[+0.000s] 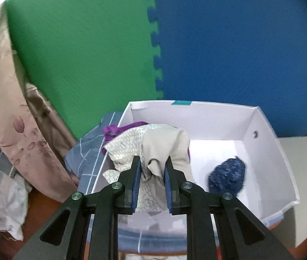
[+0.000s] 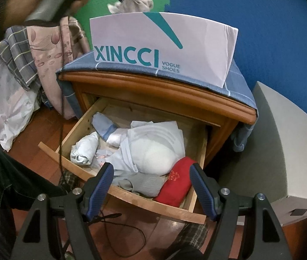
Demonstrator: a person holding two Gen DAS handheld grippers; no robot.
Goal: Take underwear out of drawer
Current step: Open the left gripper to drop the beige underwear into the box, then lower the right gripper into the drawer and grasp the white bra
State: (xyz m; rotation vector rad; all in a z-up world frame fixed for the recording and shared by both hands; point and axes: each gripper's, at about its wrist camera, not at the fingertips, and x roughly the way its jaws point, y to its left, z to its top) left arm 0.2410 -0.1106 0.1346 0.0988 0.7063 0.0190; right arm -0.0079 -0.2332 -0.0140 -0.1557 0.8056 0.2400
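Mid-transfer: left gripper (image 1: 152,173) clenched on beige honeycomb-print cloth underwear (image 1: 153,147) over white cardboard shoebox (image 1: 268,151), release due next; right gripper (image 2: 151,186) spread empty above open wooden drawer (image 2: 144,203).

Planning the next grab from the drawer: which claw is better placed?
Right. The right claw is open above the drawer by the red garment; the left claw holds beige underwear over the white box.
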